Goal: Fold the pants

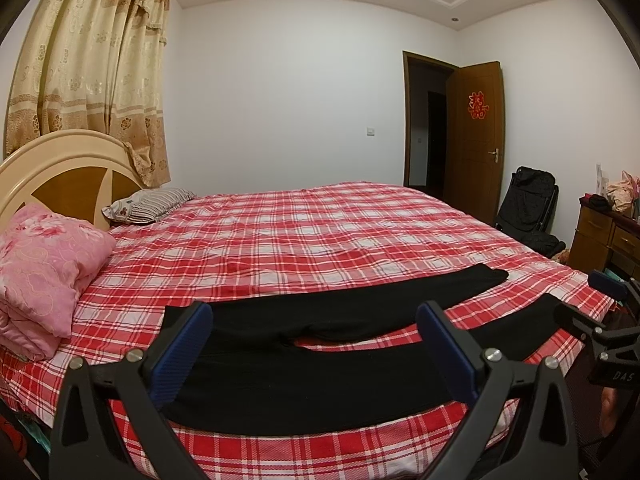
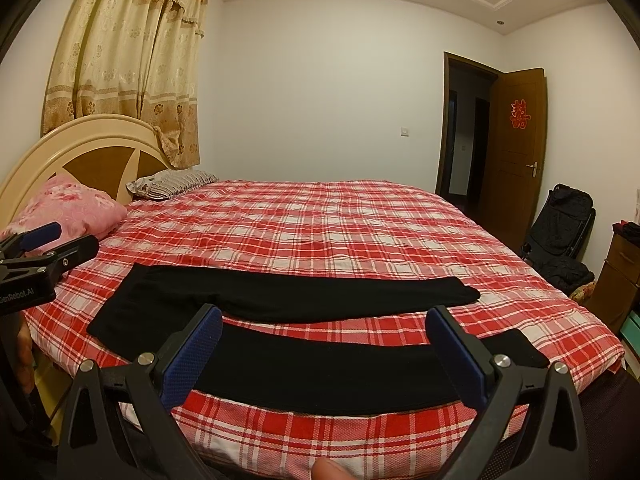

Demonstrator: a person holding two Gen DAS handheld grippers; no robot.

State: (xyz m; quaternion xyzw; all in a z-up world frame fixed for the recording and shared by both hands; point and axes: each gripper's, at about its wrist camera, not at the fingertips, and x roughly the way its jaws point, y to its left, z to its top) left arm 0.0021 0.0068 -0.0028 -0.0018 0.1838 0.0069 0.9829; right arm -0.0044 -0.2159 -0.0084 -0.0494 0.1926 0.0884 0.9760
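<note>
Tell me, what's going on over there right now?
Left gripper and right gripper open, holding nothing. Black fabric pants flat on red plaid bedsheet, legs apart, unfolded. Nothing in the way.

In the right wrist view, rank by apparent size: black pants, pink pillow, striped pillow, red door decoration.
1. black pants, spread across the plaid bed.
2. pink pillow, though the left gripper hides part.
3. striped pillow, farther away, so true size is unsure.
4. red door decoration.
</note>
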